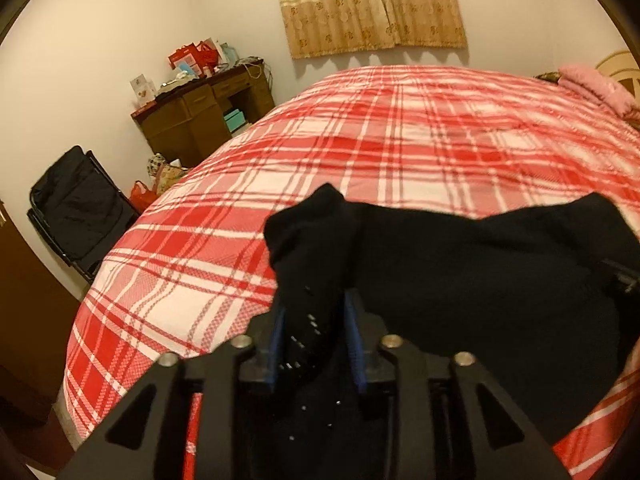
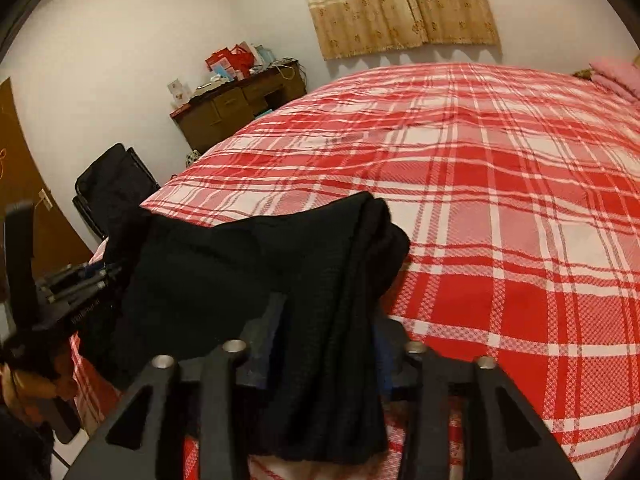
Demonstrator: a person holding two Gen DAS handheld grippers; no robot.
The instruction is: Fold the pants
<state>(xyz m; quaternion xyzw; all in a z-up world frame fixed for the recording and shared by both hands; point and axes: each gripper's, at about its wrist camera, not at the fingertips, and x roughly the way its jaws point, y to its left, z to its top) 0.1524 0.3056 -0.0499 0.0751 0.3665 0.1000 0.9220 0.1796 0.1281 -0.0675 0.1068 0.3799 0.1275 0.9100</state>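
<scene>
Left wrist view: left hand-held gripper lowest in frame, blue pads set a narrow way apart, a fold of the black pants bunched between them. Cloth fills the gap; whether the pads press on it I cannot tell. Pants spread from that bunch toward the right, draped over the near edge of the bed. A bit of dark hardware shows at the far right of the cloth, too little to name.

Right wrist view: right hand-held gripper lowest in frame, jaws fairly wide, a thick folded band of the pants hanging down between the fingers. Cloth sits in the gap; pads mostly hidden, so grip cannot be told. Left gripper seen at the left edge with a hand under it, also at the cloth.

Beyond the pants: red and white plaid cover lies flat across the whole bed. Pink bedding at the far right corner. Off the bed's left side, a black folding chair. Farther back, a brown desk against the wall, red boxes on top. Beige curtain on the far wall.
</scene>
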